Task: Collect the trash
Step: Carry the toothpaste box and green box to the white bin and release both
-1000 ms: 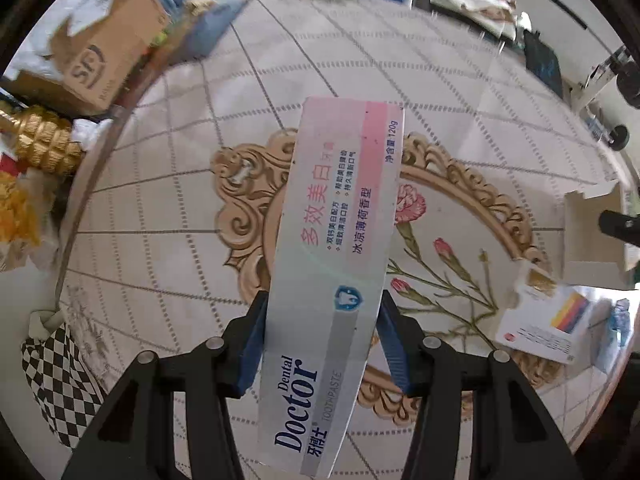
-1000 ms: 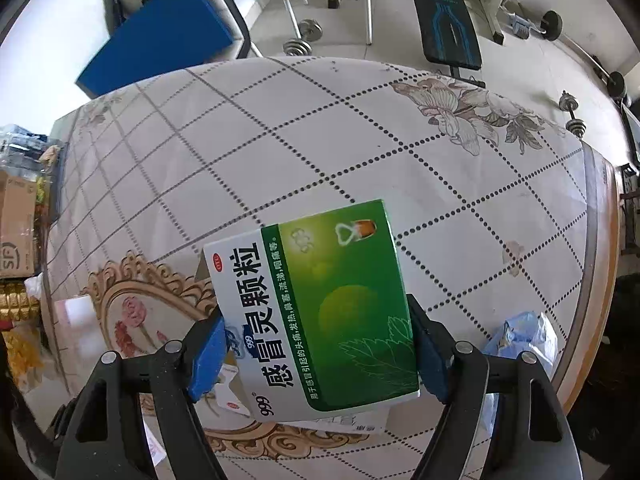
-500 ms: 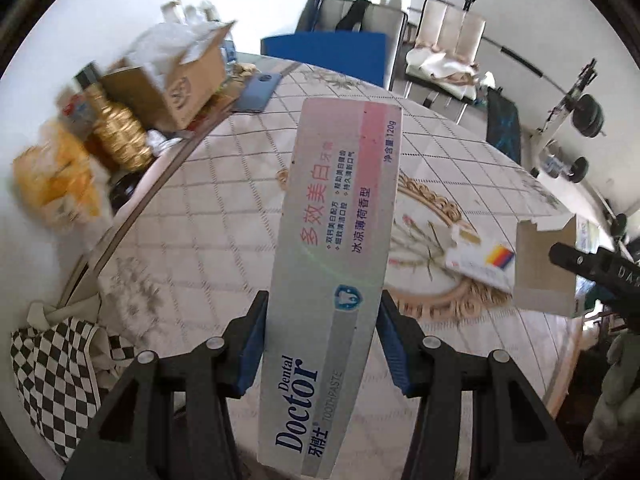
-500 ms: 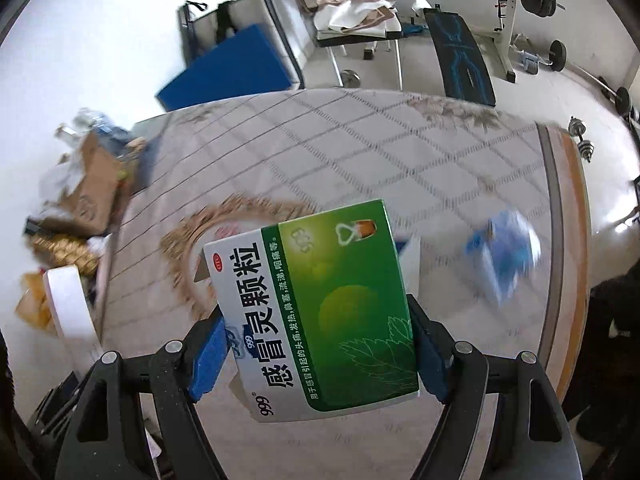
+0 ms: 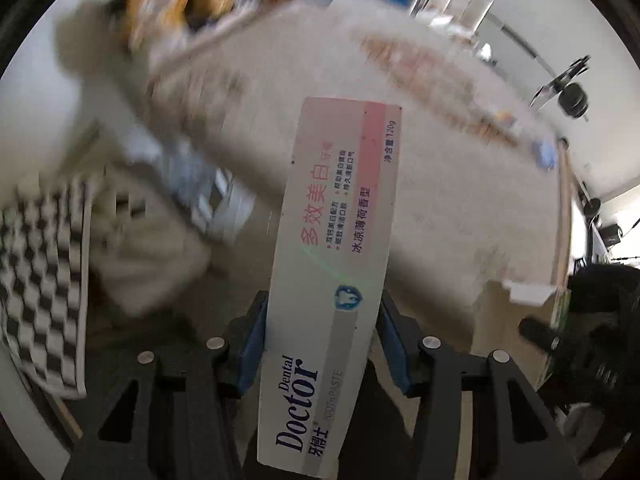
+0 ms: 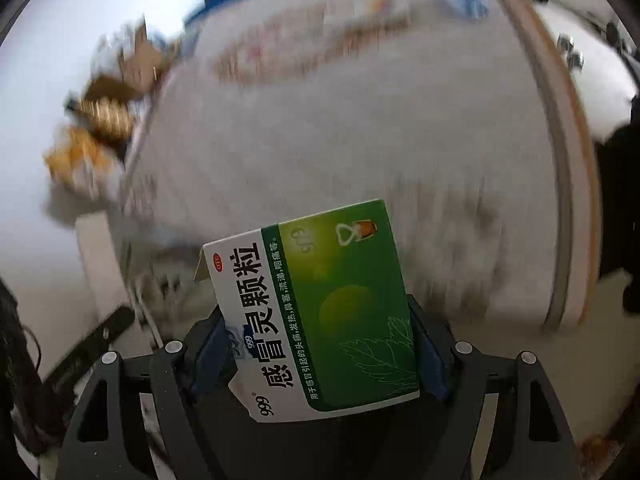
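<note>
The left gripper point(image 5: 322, 344) is clenched on a long white-and-pink cardboard toothpaste box point(image 5: 332, 280), which juts away over the blurred pale patterned table point(image 5: 440, 208). The right gripper point(image 6: 320, 356) grasps a green-and-white cardboard medicine box point(image 6: 320, 308) near the table's near edge. A black-and-white checkered cloth bag point(image 5: 40, 288) lies far left.

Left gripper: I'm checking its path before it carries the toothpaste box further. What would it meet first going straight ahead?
Judging loosely, since the frame is blurred: the left gripper, shut on the toothpaste box, points over the table. The tabletop looks first; depth is unclear.
</note>
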Motion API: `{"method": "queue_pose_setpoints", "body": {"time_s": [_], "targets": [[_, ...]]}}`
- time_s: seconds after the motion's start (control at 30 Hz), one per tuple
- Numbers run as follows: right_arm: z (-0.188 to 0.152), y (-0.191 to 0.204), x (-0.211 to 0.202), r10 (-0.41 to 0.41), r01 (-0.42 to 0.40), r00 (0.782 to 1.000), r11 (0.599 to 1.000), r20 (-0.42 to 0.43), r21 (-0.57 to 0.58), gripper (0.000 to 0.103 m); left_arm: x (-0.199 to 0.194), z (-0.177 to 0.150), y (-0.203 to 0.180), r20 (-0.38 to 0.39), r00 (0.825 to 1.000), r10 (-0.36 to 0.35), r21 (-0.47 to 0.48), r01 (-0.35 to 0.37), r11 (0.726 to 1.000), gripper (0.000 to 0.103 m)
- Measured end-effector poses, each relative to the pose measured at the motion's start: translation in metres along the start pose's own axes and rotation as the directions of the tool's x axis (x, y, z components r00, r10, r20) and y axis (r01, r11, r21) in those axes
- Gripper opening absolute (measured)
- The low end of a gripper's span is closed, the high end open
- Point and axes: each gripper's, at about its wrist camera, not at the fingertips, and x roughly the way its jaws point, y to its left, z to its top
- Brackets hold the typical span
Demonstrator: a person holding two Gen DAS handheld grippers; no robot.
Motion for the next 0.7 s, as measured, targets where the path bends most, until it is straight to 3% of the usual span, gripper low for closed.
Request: {"method": "queue_pose_setpoints", "body": {"time_s": [0.13, 0.27, 0.47, 0.7], "targets": [[-0.067, -0.01, 0.073, -0.031, 0.03, 0.99, 1.0, -0.136, -0.003, 0.081, 0.061, -0.043, 0.036, -0.15, 0.988, -0.019, -0.084, 0.007, 0.996, 0.049], [-0.1, -0.038, 0.166, -0.033, 0.043, 0.976, 0.998, -0.214, 0.044, 0.081, 0.154, -0.067, 0.066, -0.27, 0.959, -0.082, -0.198, 0.028, 0.98, 0.049], [-0.098, -0.092, 0.309, -0.008, 0.042, 0.974, 0.988, -0.225, 0.15, 0.081, 0.304, -0.067, 0.087, -0.356, 0.921, -0.158, -0.28, 0.056, 0.958, 0.049], [-0.063, -0.126, 0.424, 0.002, 0.039, 0.978, 0.98, -0.209, 0.193, 0.081, 0.426, -0.056, 0.075, -0.408, 0.898, -0.164, -0.19, 0.092, 0.977, 0.049]]}}
